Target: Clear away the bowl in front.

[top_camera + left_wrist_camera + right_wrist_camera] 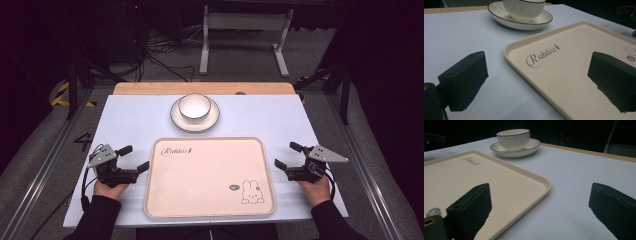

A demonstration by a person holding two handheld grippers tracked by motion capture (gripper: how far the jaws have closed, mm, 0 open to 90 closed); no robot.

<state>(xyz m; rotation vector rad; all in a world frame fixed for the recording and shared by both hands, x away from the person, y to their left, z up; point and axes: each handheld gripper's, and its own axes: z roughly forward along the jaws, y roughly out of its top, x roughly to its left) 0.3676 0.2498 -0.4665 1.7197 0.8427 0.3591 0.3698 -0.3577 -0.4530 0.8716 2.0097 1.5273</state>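
Note:
A cream tray point(200, 195) with "Rabbit" lettering and a rabbit drawing lies in the middle of the table. Beyond it a white ribbed bowl point(194, 106) stands on a dark-rimmed white plate point(214, 119). My left gripper point(135, 157) rests open at the tray's left edge, with one jaw over the tray point(564, 75) and the other over bare table. My right gripper point(287, 155) stands open at the tray's right edge, straddling the near corner of the tray point(499, 177). Nothing is between either pair of jaws. The bowl point(524, 10) point(512, 138) is far from both.
The pale table top point(130, 115) has bare room on both sides of the tray and around the plate. A wooden strip point(150, 88) runs along the far edge. Behind the table are cables on the floor and a white metal stand point(245, 22).

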